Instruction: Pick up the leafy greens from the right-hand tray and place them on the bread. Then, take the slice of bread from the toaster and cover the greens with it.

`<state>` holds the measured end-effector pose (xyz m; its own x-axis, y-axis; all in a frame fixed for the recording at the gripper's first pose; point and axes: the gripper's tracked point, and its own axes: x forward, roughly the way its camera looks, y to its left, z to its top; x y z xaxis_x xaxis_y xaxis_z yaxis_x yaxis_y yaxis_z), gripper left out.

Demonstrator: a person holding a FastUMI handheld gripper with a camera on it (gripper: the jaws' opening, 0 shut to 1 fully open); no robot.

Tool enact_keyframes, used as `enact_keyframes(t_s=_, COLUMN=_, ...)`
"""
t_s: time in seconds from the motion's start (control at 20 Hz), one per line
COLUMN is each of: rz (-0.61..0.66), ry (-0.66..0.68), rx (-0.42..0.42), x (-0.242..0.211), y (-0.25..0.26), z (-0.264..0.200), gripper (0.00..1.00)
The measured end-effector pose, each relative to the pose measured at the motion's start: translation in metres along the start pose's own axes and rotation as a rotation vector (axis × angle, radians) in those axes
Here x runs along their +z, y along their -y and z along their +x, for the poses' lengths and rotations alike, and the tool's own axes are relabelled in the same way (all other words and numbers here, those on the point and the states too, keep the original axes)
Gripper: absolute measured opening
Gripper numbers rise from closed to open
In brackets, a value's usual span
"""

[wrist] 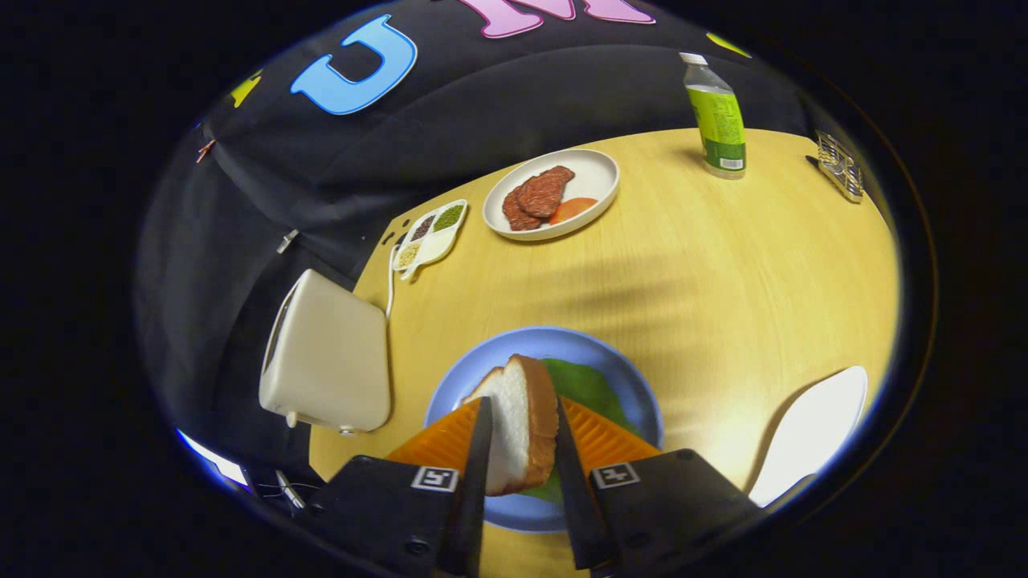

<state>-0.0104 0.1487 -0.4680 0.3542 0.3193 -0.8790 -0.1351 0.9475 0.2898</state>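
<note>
- Your gripper (518,449) has its two fingers pressed on the flat faces of the slice of bread (522,421), so the jaws are clamped on it and the slice stands on its edge between them.
- This slice hangs just above the blue plate (634,385), which I take as the landmark for all places below.
- On the blue plate, under and behind the slice, lie the leafy greens (590,389); they seem already put down (I cannot see the lower bread under them, the slice hides it).
- I judge the bread to be light and soft, with a firmer brown crust; a strong squeeze would dent it, so keep the pressure gentle and hold it at the middle of the faces as you do now.
- To cover the greens, you probably need to tilt the slice flat before you let it go, otherwise it may fall on its side off the leaf.
- Left of the blue plate, near it, stands the toaster (325,365).
- Right of the blue plate, well apart, is a white tray (819,425).
- Beyond the blue plate is a white plate (598,172) with meat slices (538,197); left of that one is a small seasoning dish (430,237).
- Farthest beyond, to the right, a bottle (717,120) stands upright on the table (723,273).
</note>
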Motion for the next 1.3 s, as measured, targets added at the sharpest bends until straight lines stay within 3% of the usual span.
enact_keyframes(t_s=0.25, rz=0.029, ry=0.020, rx=0.003, x=0.004, y=0.021, z=-0.017, gripper=0.79)
enact_keyframes(t_s=0.3, rz=0.027, ry=0.030, rx=0.009, x=0.007, y=0.024, z=-0.023, gripper=0.90)
enact_keyframes(t_s=0.45, rz=0.011, ry=0.070, rx=0.000, x=0.021, y=0.034, z=-0.042, gripper=0.92)
enact_keyframes(t_s=0.5, rz=0.006, ry=0.086, rx=-0.005, x=0.028, y=0.035, z=-0.052, gripper=0.99)
enact_keyframes(t_s=0.8, rz=-0.037, ry=0.242, rx=-0.034, x=0.089, y=0.043, z=-0.114, gripper=0.99)
enact_keyframes(t_s=1.3, rz=-0.202, ry=0.656, rx=-0.143, x=0.179, y=0.044, z=-0.277, gripper=0.99)
